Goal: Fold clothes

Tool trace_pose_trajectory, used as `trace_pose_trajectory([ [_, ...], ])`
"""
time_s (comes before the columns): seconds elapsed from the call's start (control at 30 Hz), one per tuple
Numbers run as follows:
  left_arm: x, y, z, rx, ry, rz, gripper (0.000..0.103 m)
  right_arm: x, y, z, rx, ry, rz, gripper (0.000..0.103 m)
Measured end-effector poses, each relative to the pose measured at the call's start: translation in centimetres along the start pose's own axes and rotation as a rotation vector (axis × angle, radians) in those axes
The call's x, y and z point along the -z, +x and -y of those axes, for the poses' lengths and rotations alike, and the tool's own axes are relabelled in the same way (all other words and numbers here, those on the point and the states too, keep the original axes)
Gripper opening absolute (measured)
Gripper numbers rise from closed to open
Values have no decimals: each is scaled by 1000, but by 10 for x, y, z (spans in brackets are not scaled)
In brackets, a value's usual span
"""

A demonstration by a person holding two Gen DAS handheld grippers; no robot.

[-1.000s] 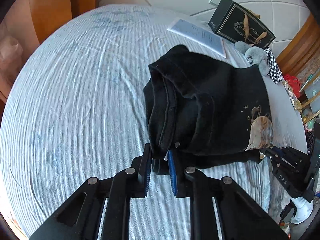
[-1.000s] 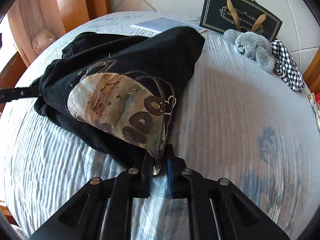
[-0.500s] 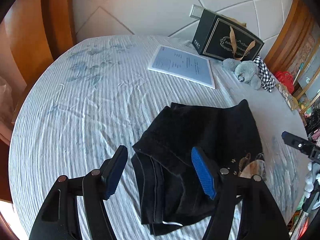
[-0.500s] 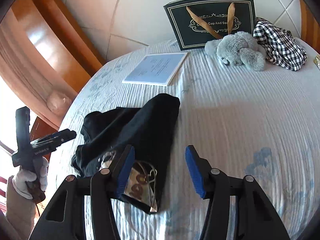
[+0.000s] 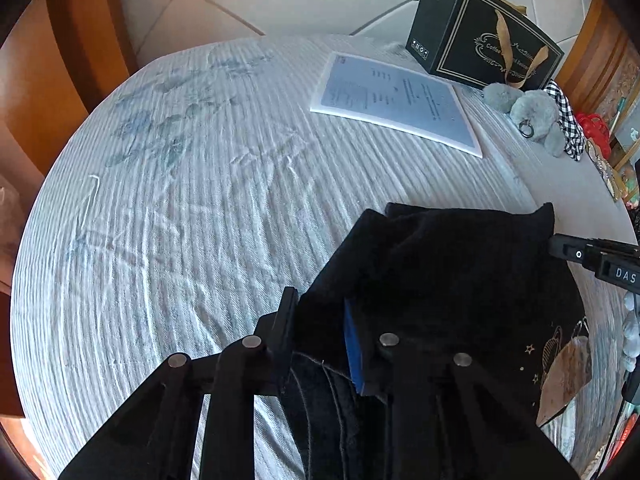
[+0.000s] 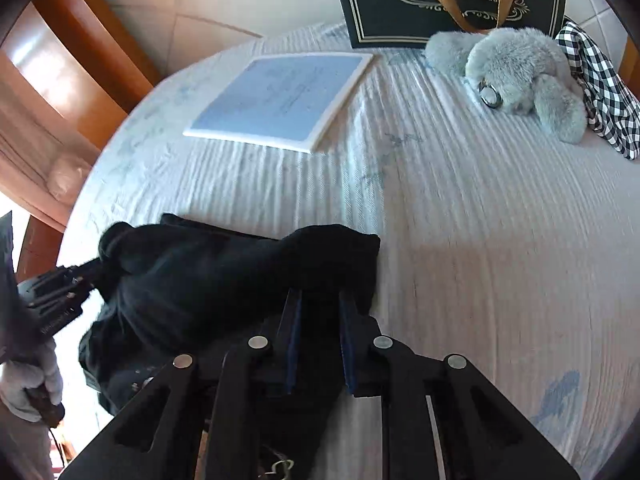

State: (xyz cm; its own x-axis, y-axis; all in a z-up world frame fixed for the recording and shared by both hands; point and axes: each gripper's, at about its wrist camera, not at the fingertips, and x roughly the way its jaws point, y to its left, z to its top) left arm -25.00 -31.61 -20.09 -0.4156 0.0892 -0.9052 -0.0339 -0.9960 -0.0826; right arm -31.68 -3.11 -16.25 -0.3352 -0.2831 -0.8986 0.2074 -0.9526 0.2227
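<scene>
A black T-shirt (image 5: 440, 264) with a planet print (image 5: 564, 376) lies folded in a bunch on the pale striped bed sheet (image 5: 180, 220). My left gripper (image 5: 320, 320) has its jaws closing on the shirt's left side, and black cloth fills the gap between the blue pads. In the right wrist view the shirt (image 6: 208, 276) bulges up, and my right gripper (image 6: 320, 320) has its jaws closing on a fold near the right corner. Each view shows the other gripper at the shirt's far end: the right gripper (image 5: 592, 258), and the left gripper (image 6: 60, 288) in a gloved hand (image 6: 24, 384).
Beyond the shirt a blue printed sheet (image 5: 396, 100) lies flat. A black gift bag (image 5: 484, 40), a grey plush toy (image 5: 528, 112) and a checked cloth (image 5: 564, 120) sit by the white padded headboard. Wooden bed framing curves round the left.
Both grippers let go of the shirt's near hem, opened wide, moved forward over the shirt and closed on folds further along. The shirt now lies lower and more bunched.
</scene>
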Motion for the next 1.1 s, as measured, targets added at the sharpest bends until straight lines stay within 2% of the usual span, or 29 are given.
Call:
trace_pose_trajectory([
  [0.1, 0, 7, 0, -22, -7, -11, 31, 2, -1, 0, 31, 4, 12, 15],
  [0.13, 1, 5, -2, -23, -20, -10, 36, 2, -5, 0, 36, 11, 23, 19],
  [0.23, 8, -21, -10, 16, -69, 10, 46, 15, -34, 8, -56, 81, 82, 29],
  [0.27, 13, -33, -11, 28, -68, 27, 56, 22, -44, 8, -93, 93, 90, 42],
  [0.3, 19, -42, -12, 41, -70, 36, 61, 32, -52, 5, -119, 85, 89, 57],
  [0.33, 27, -50, -11, 56, -74, 41, 66, 42, -58, 2, -137, 72, 86, 60],
  [0.43, 46, -61, -8, 100, -86, 33, 67, 71, -66, -4, -182, 83, 85, 60],
  [0.47, 52, -60, -5, 110, -87, 28, 67, 77, -64, -6, -183, 100, 89, 55],
  [0.5, 58, -58, -1, 118, -87, 19, 67, 80, -61, -8, -183, 104, 85, 42],
  [0.53, 63, -53, 3, 124, -87, 1, 63, 82, -57, -11, -182, 103, 74, 35],
  [0.57, 70, -49, 7, 124, -84, -27, 43, 85, -52, -16, -160, 80, 50, 30],
  [0.6, 76, -44, 10, 111, -78, -59, 34, 88, -47, -21, -125, 45, 19, 28],
  [0.63, 82, -42, 11, 100, -77, -72, 29, 92, -43, -26, -93, 3, -12, 27],
  [0.67, 87, -42, 11, 94, -80, -73, 29, 96, -40, -27, -80, -20, -35, 27],
  [0.73, 94, -41, 11, 83, -82, -74, 32, 104, -35, -26, -71, -42, -71, 27],
  [0.83, 93, -43, 11, 81, -83, -75, 33, 104, -34, -24, -68, -45, -80, 27],
  [0.9, 95, -52, 7, 71, -104, -56, 41, 104, -39, -21, -70, -32, -70, 29],
  [0.97, 99, -63, -1, 65, -136, -23, 68, 108, -49, -15, -81, -2, -51, 41],
  [1.0, 101, -68, -4, 71, -151, -8, 71, 111, -54, -10, -85, 15, -38, 51],
  [1.1, 106, -78, -6, 79, -171, 23, 75, 118, -65, 6, -101, 66, 2, 53],
])
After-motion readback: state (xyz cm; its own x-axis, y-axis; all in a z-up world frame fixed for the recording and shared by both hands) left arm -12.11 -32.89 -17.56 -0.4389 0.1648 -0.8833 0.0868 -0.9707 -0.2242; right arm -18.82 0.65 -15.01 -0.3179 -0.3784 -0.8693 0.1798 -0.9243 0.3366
